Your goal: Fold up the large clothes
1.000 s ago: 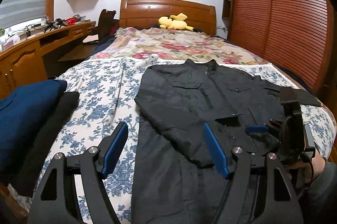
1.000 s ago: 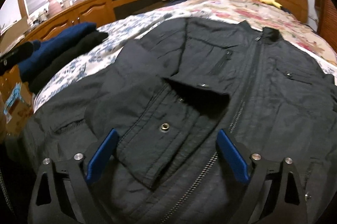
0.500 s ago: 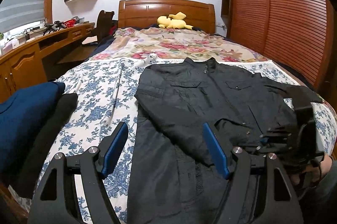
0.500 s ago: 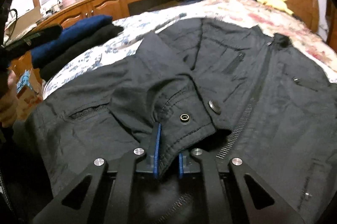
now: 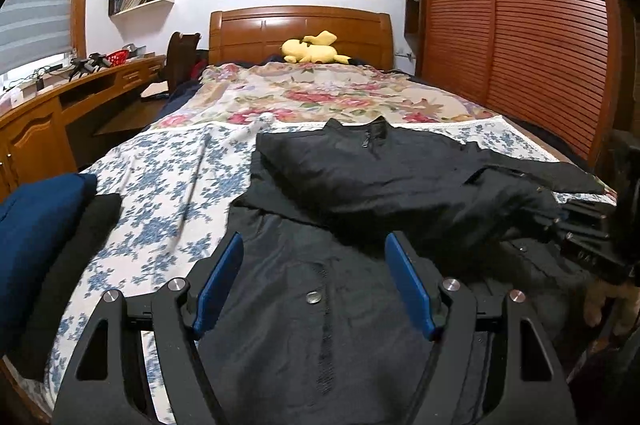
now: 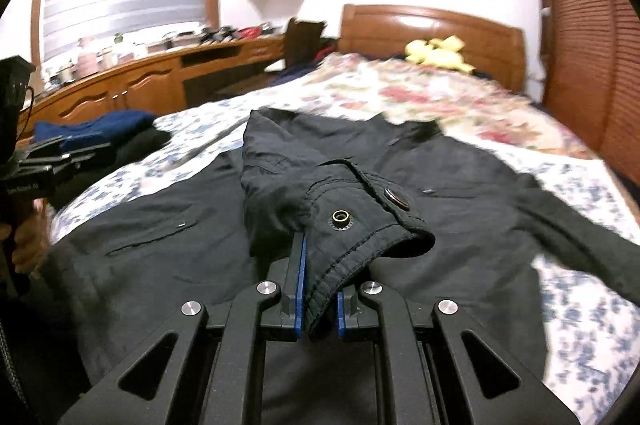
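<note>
- while my left gripper (image 5: 314, 281) hangs with its jaws wide apart and nothing between them, the left wrist view shows the black jacket (image 5: 328, 309) spread on the floral bedsheet (image 5: 160, 185), its hem end under me at 6 o'clock and its collar toward 12 o'clock. my right gripper (image 5: 576, 225) sits at 3 o'clock with a sleeve drawn across the chest. i judge the body could drag or bunch as that sleeve travels, because nothing pins it down.
- from the same view, the folded navy clothes (image 5: 32, 237) lie at 9 o'clock, well apart, so i see little risk of tangling with them.
- looking through the right wrist view, my right gripper (image 6: 318, 299) has just been closing and is now clamped on the sleeve cuff (image 6: 360, 225), only the stitched edge between the pads, snap and button just past them. that narrow bite could slip if i pull hard, i think, dropping the sleeve crooked.
- also there, the other sleeve (image 6: 568, 225) trails toward 3 o'clock, unfolded; left splayed, the fold would end lopsided.
</note>
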Demonstrator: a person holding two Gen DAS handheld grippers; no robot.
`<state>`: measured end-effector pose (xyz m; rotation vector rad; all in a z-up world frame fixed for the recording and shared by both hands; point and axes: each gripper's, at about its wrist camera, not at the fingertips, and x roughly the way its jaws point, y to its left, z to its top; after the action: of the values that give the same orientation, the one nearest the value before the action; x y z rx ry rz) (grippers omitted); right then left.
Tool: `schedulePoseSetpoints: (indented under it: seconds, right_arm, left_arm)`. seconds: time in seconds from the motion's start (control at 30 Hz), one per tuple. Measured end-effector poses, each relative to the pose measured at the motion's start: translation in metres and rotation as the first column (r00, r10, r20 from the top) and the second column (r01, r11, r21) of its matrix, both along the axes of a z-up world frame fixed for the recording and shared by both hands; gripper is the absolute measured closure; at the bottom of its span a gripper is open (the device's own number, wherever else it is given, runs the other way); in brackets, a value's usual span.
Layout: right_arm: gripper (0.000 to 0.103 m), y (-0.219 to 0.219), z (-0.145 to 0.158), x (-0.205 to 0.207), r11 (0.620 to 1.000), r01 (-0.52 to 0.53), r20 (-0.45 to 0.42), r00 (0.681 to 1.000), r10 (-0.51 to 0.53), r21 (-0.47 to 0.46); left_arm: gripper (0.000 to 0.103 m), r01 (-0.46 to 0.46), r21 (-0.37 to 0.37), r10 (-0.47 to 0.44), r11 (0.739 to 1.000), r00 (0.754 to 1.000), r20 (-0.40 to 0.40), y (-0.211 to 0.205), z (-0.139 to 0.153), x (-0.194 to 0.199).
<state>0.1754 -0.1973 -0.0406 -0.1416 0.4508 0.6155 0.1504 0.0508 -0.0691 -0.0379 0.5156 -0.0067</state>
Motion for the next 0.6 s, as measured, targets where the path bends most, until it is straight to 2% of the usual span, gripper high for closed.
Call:
schedulePoseSetpoints:
  seconds: [0.2,0.3,0.47,0.53,0.6]
  right_arm:
    - [0.092,-0.017,-0.008,-0.011,0.995,0.089,0.028,0.996,-0.088,-0.042]
    - [0.091,-0.012,-0.018,-0.008,0.996,0.070,-0.041,0.997,-0.072,-0.054]
    - [0.074,-0.016,-0.023,-0.004,0.997,0.058,-0.093,0.994,-0.062,-0.048]
    - [0.058,-0.026,-0.013,-0.001,0.998,0.064,-0.079,0.995,-0.066,-0.024]
    - [0.051,-0.043,-0.007,-0.003,0.997,0.072,-0.058,0.996,-0.072,-0.004]
  left_arm:
    - [0.029,0.044,0.019,-0.044,0.999,0.999,-0.010,-0.025,-0.004,0.010]
    - [0.029,0.056,0.010,-0.056,0.998,0.998,-0.030,-0.033,-0.005,0.016]
    - [0.029,0.101,-0.030,-0.103,0.994,0.992,-0.076,-0.046,-0.008,0.022]
    - [0.029,0.116,-0.037,-0.119,0.993,0.990,-0.074,-0.052,-0.008,0.022]
    - [0.029,0.132,-0.043,-0.135,0.990,0.988,-0.071,-0.059,-0.006,0.022]
